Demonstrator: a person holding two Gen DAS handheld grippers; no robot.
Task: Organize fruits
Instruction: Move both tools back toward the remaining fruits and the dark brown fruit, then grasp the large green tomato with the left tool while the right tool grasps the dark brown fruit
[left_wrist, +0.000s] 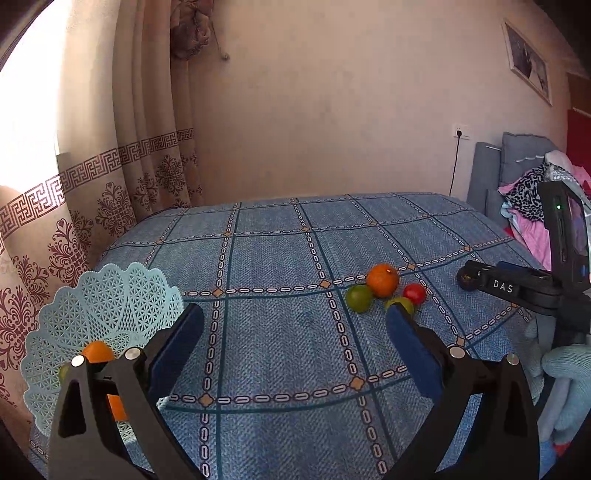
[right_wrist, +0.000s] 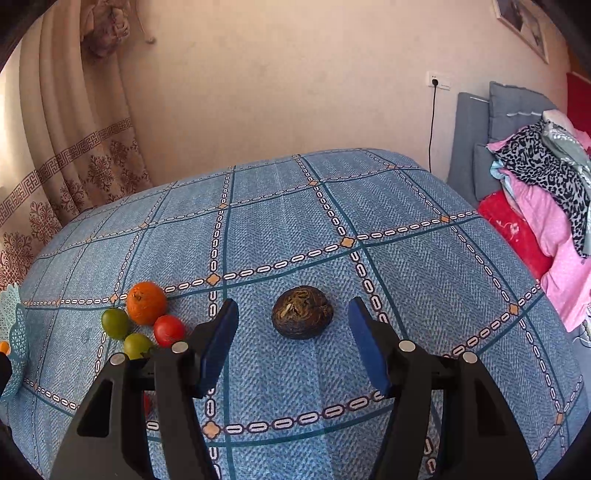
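A dark brown wrinkled fruit (right_wrist: 303, 312) lies on the blue checked cloth (right_wrist: 280, 206). My right gripper (right_wrist: 293, 314) is open, one finger on each side of that fruit and apart from it. To its left lie an orange (right_wrist: 146, 302), a red fruit (right_wrist: 169, 329) and two green fruits (right_wrist: 115, 323) (right_wrist: 137, 345). In the left wrist view the same orange (left_wrist: 383, 280), green fruit (left_wrist: 359, 298) and red fruit (left_wrist: 414, 293) lie ahead on the right. My left gripper (left_wrist: 295, 317) is open and holds nothing. The pale blue lattice basket (left_wrist: 99, 317) at its left holds an orange fruit (left_wrist: 98, 351).
A patterned curtain (left_wrist: 92, 206) hangs at the left behind the basket. A pile of clothes (right_wrist: 546, 192) and grey cushions (right_wrist: 476, 147) lie past the right edge of the cloth. A gloved hand (left_wrist: 569, 373) holds the right gripper's handle. A black cable (right_wrist: 431, 122) hangs from the wall socket.
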